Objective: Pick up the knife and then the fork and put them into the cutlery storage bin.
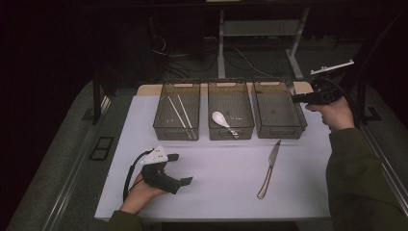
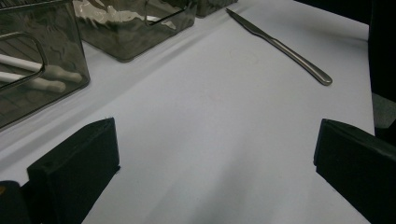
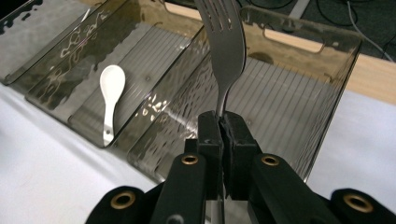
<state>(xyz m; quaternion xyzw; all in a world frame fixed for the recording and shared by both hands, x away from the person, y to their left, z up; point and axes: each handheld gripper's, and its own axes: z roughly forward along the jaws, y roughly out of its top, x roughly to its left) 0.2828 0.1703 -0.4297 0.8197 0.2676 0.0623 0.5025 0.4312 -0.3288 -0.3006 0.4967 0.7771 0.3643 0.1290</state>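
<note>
My right gripper (image 3: pixel 221 122) is shut on the handle of a metal fork (image 3: pixel 227 46), whose tines point up and away over the right-hand smoky plastic bin (image 3: pixel 299 100). From above, that gripper (image 1: pixel 295 99) hovers at the right bin's (image 1: pixel 278 126) right rim. A white spoon (image 1: pixel 221 120) lies in the middle bin (image 1: pixel 231 131), and white chopsticks (image 1: pixel 180 113) lie in the left bin (image 1: pixel 166 130). A metal knife (image 1: pixel 271 166) rests on the white table. My left gripper (image 1: pixel 180 169) rests low at the front left, open, with nothing between its jaws (image 2: pixel 215 154).
The three bins stand in a row along the back of the white tabletop (image 1: pixel 221 187). In the left gripper view the knife (image 2: pixel 280 44) lies ahead to the right and the chopstick bin (image 2: pixel 42 88) is close on the left. Dark floor and cables lie beyond the table.
</note>
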